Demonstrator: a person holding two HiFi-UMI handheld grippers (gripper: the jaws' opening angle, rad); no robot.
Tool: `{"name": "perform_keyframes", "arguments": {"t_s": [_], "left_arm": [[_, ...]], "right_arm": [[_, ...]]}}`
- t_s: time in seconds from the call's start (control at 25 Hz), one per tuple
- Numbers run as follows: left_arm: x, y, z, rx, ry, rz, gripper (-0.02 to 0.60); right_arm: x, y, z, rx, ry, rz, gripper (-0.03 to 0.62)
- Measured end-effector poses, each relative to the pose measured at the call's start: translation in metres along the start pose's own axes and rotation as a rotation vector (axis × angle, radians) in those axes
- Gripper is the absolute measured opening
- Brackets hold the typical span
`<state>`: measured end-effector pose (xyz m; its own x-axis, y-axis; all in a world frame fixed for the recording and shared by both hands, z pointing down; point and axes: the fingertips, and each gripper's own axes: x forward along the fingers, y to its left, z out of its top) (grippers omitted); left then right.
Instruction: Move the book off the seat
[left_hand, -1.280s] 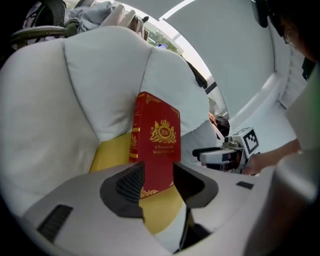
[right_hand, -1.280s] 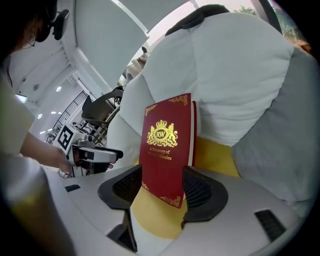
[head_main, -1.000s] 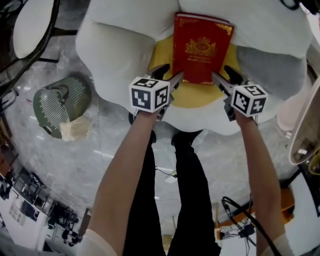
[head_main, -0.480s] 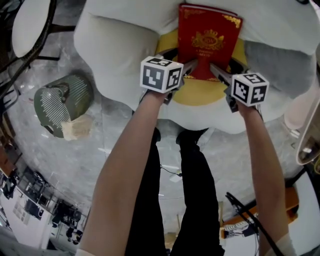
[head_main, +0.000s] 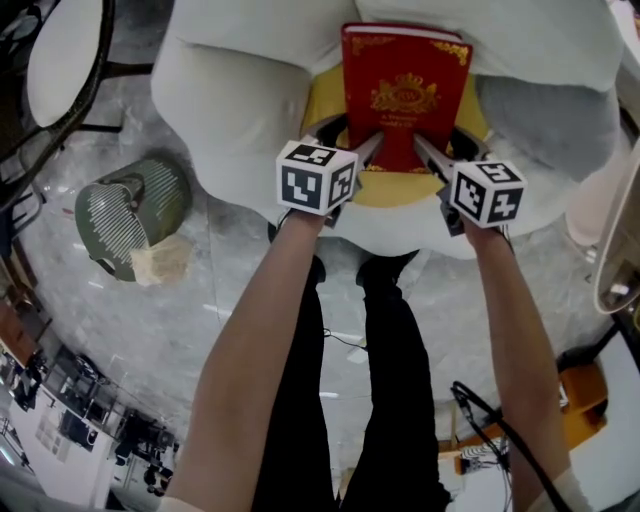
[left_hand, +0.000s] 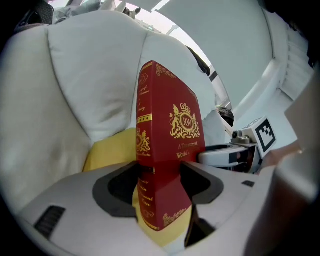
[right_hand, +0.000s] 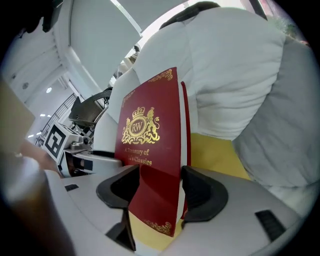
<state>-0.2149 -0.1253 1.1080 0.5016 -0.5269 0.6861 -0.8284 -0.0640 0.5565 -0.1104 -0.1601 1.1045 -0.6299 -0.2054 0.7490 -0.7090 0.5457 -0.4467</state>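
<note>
Head view, near to far: person's legs (head_main: 375, 370) in dark trousers at 6 o'clock on a pale marbled floor (head_main: 150, 320), with a black cable (head_main: 500, 430) at 5 o'clock. Both forearms (head_main: 265, 330) run up toward 12, each ending in a marker cube (head_main: 316, 177). Green slatted basket (head_main: 130, 208) lies on the floor at 9 o'clock of the cubes, well apart from the chair. Left gripper (left_hand: 160, 172): fingers pinching the near spine-side corner of the red book (head_main: 405, 90), one pad on the spine edge, the other on the front cover. Its jaws have just been closing, with the book between them. Right gripper (right_hand: 160, 181): same on the near corner at the page-edge side, one pad on the front cover, the other on the back, jaws just been closing on the book too. Each gripper shows in the other's view, at 3 o'clock in the left one and 9 o'clock in the right one. The book sits cover-up over the yellow seat cushion (head_main: 325, 105) of the white armchair (head_main: 235, 100), gold crest and title facing the camera, long axis running 6 to 12. Yellow shows at 9, 3 and 6 o'clock of it. Its far end overlaps the white back cushion (head_main: 480, 30) at 12. Can't tell whether the near edge rests on the yellow or is clear of it. Grey cushion (head_main: 545, 120) at 3 o'clock of the book, against the chair's arm.
</note>
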Motion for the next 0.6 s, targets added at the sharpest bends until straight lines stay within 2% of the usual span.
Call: {"name": "perform_keyframes", "arguments": {"t_s": [0.08,0.36,0.6], "left_arm": [[-0.010,-0.008,0.003,0.009,-0.013,-0.001,0.265],[-0.060,-0.033,0.022,0.022,-0.053,-0.009,0.265],[-0.109,-0.068,0.042,0.060,-0.056,-0.028,0.265]], "right_arm": [[-0.012,0.006,0.003,-0.004,-0.014,-0.007,0.275],[-0.052,0.045,0.025,-0.014,-0.064,-0.027,0.275],[-0.102,0.081,0.041,0.021,-0.111,-0.050,0.275]]}}
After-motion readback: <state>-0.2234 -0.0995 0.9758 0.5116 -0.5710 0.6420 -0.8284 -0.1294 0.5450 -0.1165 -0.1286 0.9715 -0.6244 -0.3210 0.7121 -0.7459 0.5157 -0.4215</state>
